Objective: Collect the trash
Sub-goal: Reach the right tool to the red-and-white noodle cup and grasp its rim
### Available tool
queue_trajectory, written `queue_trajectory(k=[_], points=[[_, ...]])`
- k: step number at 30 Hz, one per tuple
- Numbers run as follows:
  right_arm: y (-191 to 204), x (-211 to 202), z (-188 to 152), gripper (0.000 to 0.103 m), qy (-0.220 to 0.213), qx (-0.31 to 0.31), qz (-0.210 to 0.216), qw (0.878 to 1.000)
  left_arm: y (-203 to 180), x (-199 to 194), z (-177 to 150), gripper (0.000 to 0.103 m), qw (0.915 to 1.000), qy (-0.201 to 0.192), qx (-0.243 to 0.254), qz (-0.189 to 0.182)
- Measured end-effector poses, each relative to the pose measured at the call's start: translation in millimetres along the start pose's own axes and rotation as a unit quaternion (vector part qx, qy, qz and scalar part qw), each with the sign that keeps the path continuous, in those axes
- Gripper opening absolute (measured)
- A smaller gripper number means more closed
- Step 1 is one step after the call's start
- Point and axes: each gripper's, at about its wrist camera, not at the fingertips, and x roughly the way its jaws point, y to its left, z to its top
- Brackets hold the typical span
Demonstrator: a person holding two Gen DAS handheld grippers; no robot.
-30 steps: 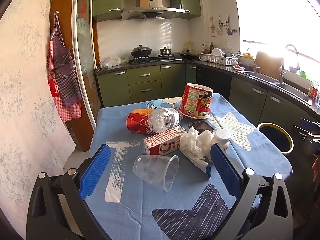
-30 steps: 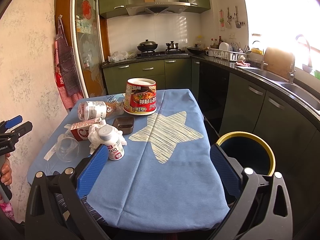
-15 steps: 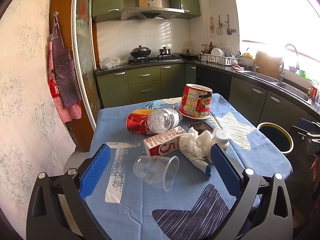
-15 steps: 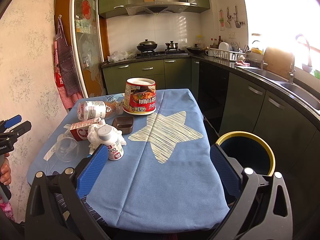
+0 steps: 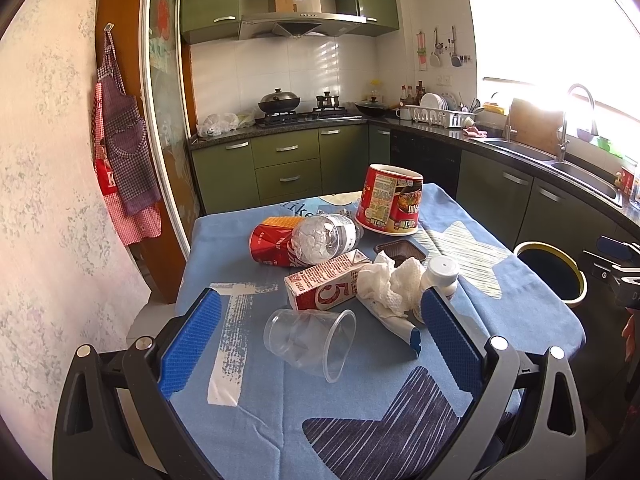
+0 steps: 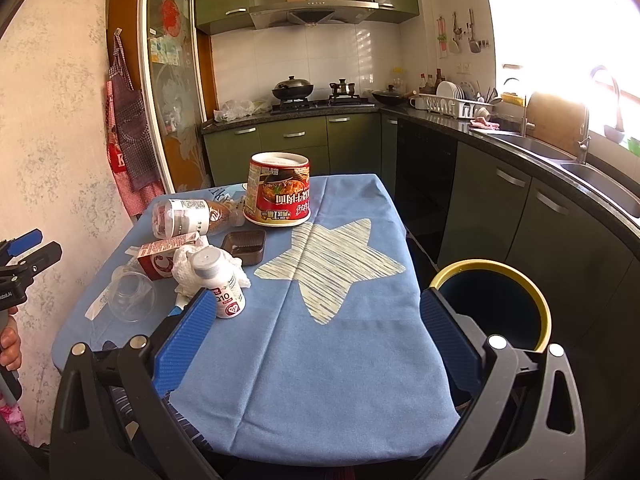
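strong daylight pours in from the window (image 5: pixel 560 20) at the upper right of both frames, blown out to pure white, with glare washing over the faucet (image 5: pixel 576 120) and sink area. the blue cloth on the bench (image 6: pixel 340 340) is evenly bright, and the clutter casts only soft, short shadows. the clear plastic cup (image 5: pixel 310 342) catches faint highlights. the cabinets (image 6: pixel 500 208) at the right of the right wrist view sit in deep shade. fisheye distortion bends the door frame (image 5: pixel 160 140) and wallpapered wall at the left, and the corners vignette to black. focus is sharp throughout.
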Motion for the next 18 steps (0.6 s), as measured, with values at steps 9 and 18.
queue_trajectory(k=[9,18], points=[[-5.0,19.8,10.2,0.097,0.021,-0.012,0.011,1.000,12.9,27.7,10.1,0.098,0.9998,0.018,-0.006,-0.009],[-16.4,84.6,70.4,0.097,0.060,-0.028,0.054,0.996,55.6,102.6,52.9,0.098,0.9994,0.019,-0.022,0.016]])
